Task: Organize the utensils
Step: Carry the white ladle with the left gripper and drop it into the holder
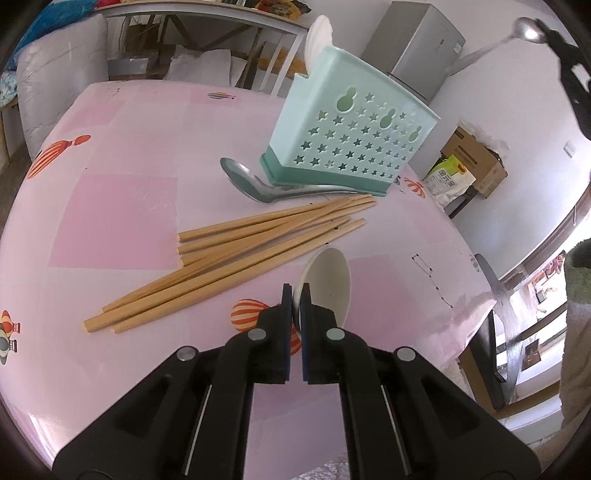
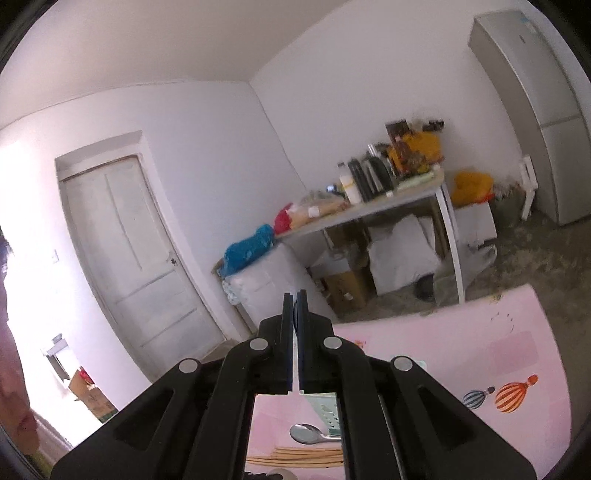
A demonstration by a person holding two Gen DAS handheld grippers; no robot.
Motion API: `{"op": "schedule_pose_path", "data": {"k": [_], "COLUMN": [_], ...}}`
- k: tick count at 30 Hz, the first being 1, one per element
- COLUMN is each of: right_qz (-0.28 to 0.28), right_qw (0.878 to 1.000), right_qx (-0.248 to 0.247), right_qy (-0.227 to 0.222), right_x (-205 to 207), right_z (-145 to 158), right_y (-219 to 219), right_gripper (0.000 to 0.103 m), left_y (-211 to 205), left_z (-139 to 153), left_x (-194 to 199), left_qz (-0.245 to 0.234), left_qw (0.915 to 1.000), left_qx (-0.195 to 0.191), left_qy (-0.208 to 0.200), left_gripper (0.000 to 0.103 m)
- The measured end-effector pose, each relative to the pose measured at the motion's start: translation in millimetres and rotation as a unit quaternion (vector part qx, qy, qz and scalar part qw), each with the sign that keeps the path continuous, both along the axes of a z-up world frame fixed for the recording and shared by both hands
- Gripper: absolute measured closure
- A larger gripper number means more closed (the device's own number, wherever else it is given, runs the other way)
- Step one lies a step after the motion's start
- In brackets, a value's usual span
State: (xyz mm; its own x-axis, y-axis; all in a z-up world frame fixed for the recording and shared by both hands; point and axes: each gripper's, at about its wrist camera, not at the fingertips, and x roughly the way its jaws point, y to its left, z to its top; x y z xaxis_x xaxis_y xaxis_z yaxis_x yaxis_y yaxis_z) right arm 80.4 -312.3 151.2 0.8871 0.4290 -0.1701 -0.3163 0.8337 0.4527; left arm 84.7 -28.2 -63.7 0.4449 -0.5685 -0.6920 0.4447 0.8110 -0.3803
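Clamped between the black fingers of the left gripper (image 1: pixel 295 291), a white ceramic spoon (image 1: pixel 327 284) sits low over the table (image 1: pixel 110 155), its bowl pointing away from the camera and tilted on edge; the blue pads press on its handle end. Just beyond it lies a loose bundle of wooden chopsticks (image 1: pixel 236 254), fanned out flat on the pink cloth with hot-air balloon prints. Past the chopsticks a large metal spoon (image 1: pixel 255 182) rests on the table, bowl to the left, its handle running along the base of the mint-green utensil holder (image 1: pixel 351 136). That holder stands upright with star-shaped cutouts in its wall and a darker green base. A white spoon (image 1: pixel 318 38) already stands in its far left end, sticking up above the rim.

High at the upper right of the left wrist view, the right gripper (image 1: pixel 546 35) is raised well above the table and grips a small metal spoon (image 1: pixel 517 33) near its bowl, the handle slanting down to the left. In the right wrist view its fingers (image 2: pixel 287 310) are pressed together, pointing toward a white door (image 2: pixel 136 251) and a cluttered side table (image 2: pixel 369 210); the spoon it holds cannot be made out there. A grey refrigerator (image 2: pixel 535 110) stands by the wall.
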Motion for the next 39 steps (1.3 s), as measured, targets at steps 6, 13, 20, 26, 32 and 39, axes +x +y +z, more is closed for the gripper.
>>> {"op": "schedule_pose_path", "data": {"k": [6,13,20,26,32,39], "right_qz": [0.0,-0.018,-0.067,-0.124,-0.168,-0.169], "right_qw": [0.998,0.988,0.985,0.985,0.98,0.977], "right_qx": [0.012,0.039,0.01,0.013,0.009,0.012], "right_qy": [0.067,0.147,0.159,0.119,0.107,0.132], "right_x": [48.4,81.1,70.8,31.0,-16.8,-40.5], "right_z": [-46.1,-104.1,-116.4,-108.6,-120.0,-141.5], "right_y": [-4.0,-19.7,-21.8,-29.4,-26.7,-24.5], "right_gripper": [0.101,0.101,0.098,0.074,0.066,0.065], "left_y": [-0.1,1.6,0.1,-3.2,-16.7,-69.2], "left_z": [0.7,14.7,40.6,72.0,127.6,220.8], "left_x": [-0.1,-4.0,-9.5,-10.7,2.0,30.7], "left_qz": [0.0,-0.001,-0.005,-0.006,-0.023,-0.029], "left_qw": [1.0,0.9997,0.9983,0.9961,0.9873,0.9505], "left_qx": [-0.001,-0.001,0.007,-0.01,-0.045,-0.085], "left_qy": [-0.002,-0.024,-0.057,-0.087,-0.15,-0.298], "left_gripper": [0.1,0.101,0.101,0.101,0.101,0.101]}}
